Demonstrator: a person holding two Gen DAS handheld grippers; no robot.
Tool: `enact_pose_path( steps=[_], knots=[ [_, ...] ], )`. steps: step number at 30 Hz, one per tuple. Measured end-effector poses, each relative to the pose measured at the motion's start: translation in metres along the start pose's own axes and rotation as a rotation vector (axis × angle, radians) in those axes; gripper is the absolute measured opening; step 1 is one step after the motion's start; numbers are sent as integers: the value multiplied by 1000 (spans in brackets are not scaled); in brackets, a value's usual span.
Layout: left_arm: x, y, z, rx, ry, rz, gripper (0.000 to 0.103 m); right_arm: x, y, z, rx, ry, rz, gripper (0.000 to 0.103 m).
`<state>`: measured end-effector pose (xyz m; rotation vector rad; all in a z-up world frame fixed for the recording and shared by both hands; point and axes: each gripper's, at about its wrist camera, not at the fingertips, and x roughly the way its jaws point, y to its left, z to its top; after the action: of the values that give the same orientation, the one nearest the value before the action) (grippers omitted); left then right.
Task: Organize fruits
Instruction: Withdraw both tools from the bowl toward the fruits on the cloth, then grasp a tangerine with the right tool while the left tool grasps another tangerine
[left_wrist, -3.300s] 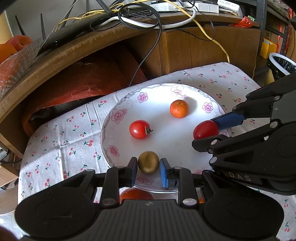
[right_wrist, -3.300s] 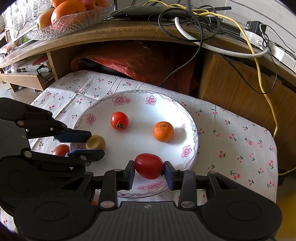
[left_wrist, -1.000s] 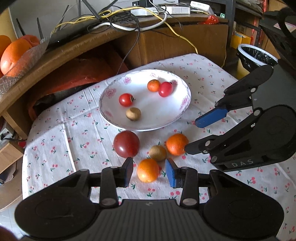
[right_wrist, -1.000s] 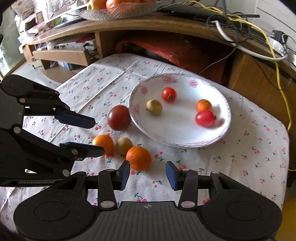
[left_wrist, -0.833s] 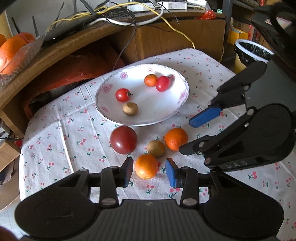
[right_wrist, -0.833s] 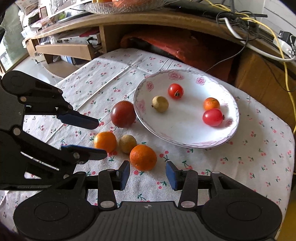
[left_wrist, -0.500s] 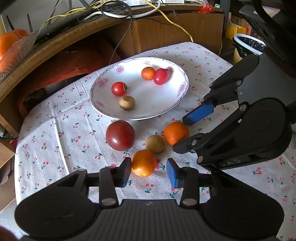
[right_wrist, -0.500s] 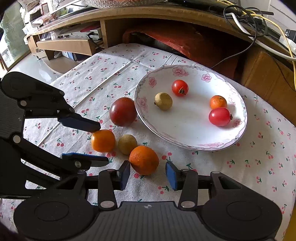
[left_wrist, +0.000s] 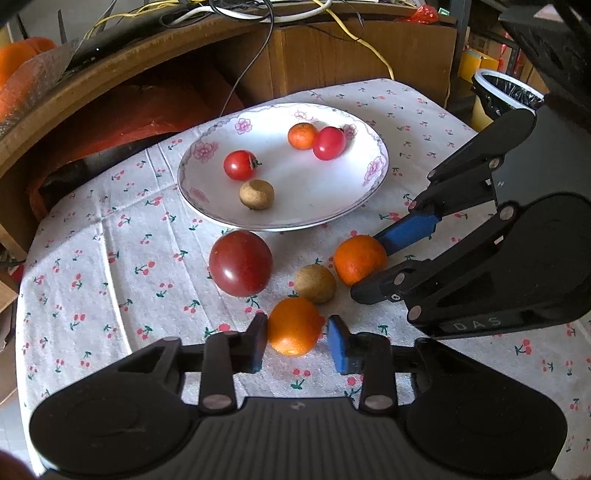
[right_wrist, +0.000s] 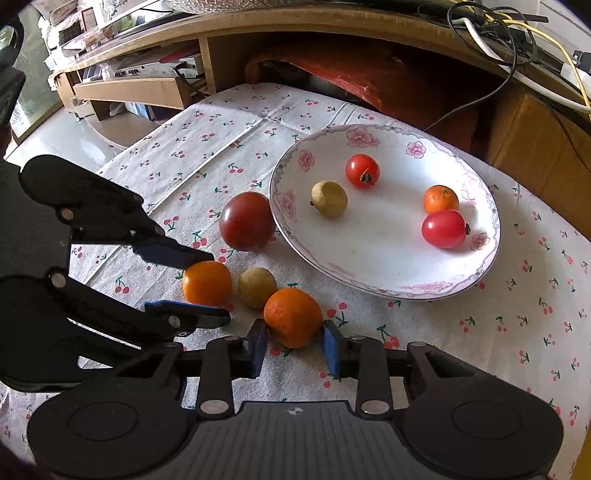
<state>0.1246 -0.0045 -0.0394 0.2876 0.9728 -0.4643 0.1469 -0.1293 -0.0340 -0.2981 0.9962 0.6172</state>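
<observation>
1. Here, four fruits lie on the cherry-print cloth of the worktop (left_wrist: 110, 236), near the white floral-rimmed plate (left_wrist: 373, 173).
2. Left to right in the left wrist view, these are one large dark-red tomato (left_wrist: 241, 263), one smooth bright-orange fruit (left_wrist: 294, 326), one small brown round fruit (left_wrist: 315, 283) and one rougher orange mandarin (left_wrist: 359, 260).
3. The left gripper (left_wrist: 296, 342) has its fingers set wide on either side of the smooth bright-orange fruit; the left pad looks to touch its skin, while the blue right pad stands just clear.
4. The right gripper (right_wrist: 293, 345) likewise straddles the rougher orange mandarin with fingers spread; whether the pads press it I cannot tell.
5. The brown fruit sits between the two orange ones, close to both.
6. Four more fruits rest inside the plate: one red tomato with a dark stem (left_wrist: 240, 164), one brown round fruit (left_wrist: 256, 194), one little orange mandarin (left_wrist: 302, 136) and one oval red tomato (left_wrist: 328, 143), the last two touching.
</observation>
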Motion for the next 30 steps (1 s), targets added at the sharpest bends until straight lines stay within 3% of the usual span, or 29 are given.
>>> enact_pose_path(
  steps=[20,30],
  knots=[
    [-22,-8,-11,27,-4,-19,38,-34,14,-33,16,56,-28,26],
    [-8,-6,-7,10,6,-14,39,-28,17,-38,48,62,-43,27]
  ],
)
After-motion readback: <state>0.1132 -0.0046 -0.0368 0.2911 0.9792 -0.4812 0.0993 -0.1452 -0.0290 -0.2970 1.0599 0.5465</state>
